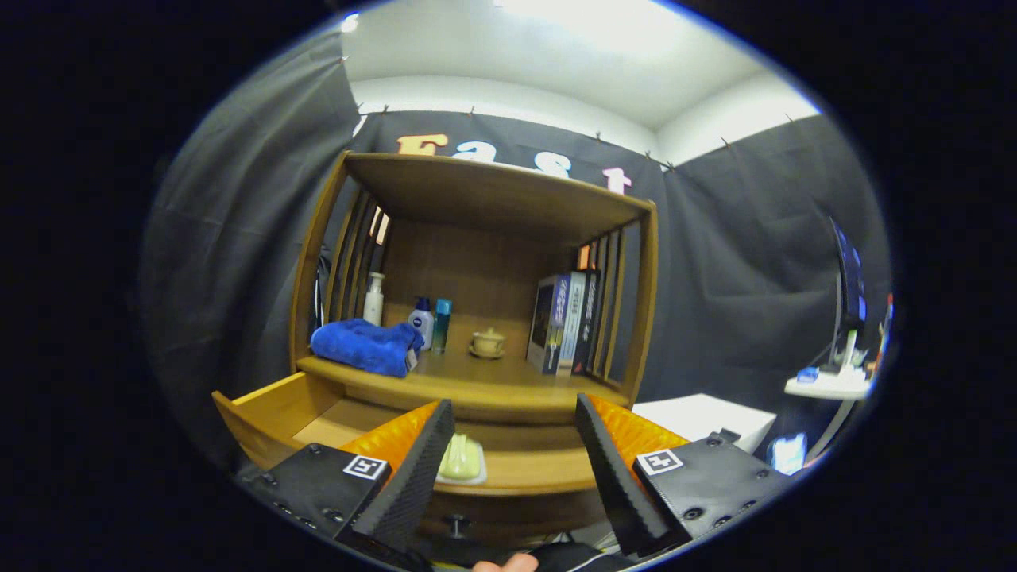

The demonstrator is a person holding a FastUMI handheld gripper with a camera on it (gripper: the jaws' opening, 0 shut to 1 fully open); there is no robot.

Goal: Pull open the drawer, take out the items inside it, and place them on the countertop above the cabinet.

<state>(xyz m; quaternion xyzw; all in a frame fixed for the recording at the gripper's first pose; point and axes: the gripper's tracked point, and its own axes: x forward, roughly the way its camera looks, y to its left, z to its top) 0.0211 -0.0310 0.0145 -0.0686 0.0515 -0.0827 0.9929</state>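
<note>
A wooden cabinet's drawer [262, 409] stands pulled open below the countertop [477, 377]. Inside the drawer, close to its front wall, lies a pale green item on a white dish [461, 461], partly hidden behind my left finger. My gripper [512, 441] hovers above the drawer front, open, with nothing between its fingers. The pale item sits just ahead of the fingers, toward the left one. The drawer's knob [456, 523] shows below, between the fingers.
On the countertop rest a folded blue towel [365, 345], a white pump bottle [373, 298], two small bottles [431, 322], a small lidded cup on a saucer [488, 343] and upright books [566, 322]. A white box [707, 417] and a side table with a monitor [834, 381] stand to the right.
</note>
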